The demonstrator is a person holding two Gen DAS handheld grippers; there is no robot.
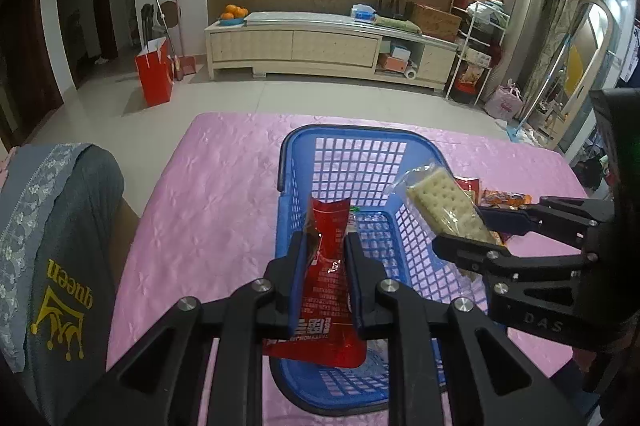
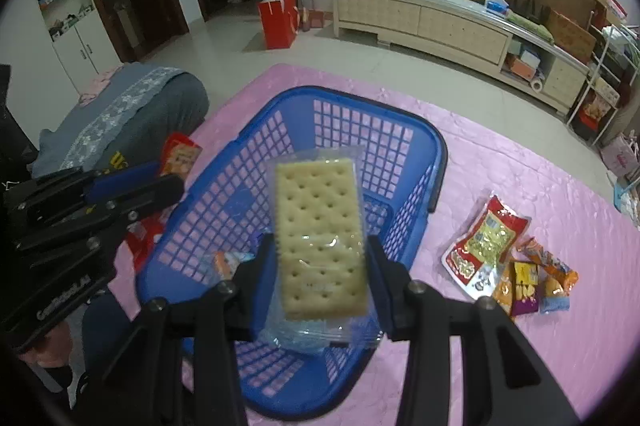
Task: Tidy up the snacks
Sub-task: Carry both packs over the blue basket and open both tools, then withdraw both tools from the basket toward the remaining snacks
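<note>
Snacks in wrappers are split between the two grippers, a blue plastic lattice basket [image 2: 384, 145] and the pink quilted surface [image 1: 224, 185]. Held by the left gripper [image 1: 326, 258], a red foil snack packet [image 1: 328, 278] is clamped between the blue-padded fingers [image 1: 300, 266], which press in on both its sides; it hangs over the near part of the basket, its torn-looking top edge pointing away from the camera. The right gripper [image 2: 320, 266] grasps a pale rectangular cracker in a clear plastic wrapper [image 2: 320, 234], its fingers [image 2: 264, 274] closed on the long edges; the cracker stands roughly upright above the basket's interior. In the left wrist view, the same cracker is tilted, over the basket's right rim.

Inside the basket, low in the right wrist view, a small orange-and-blue wrapped snack [image 2: 226, 262] lies on the lattice floor. To the right of the basket, on the pink surface, a red-and-white pouch with yellow contents [image 2: 484, 246] lies just beside a cluster of small orange, purple and yellow packets [image 2: 532, 282].
</note>
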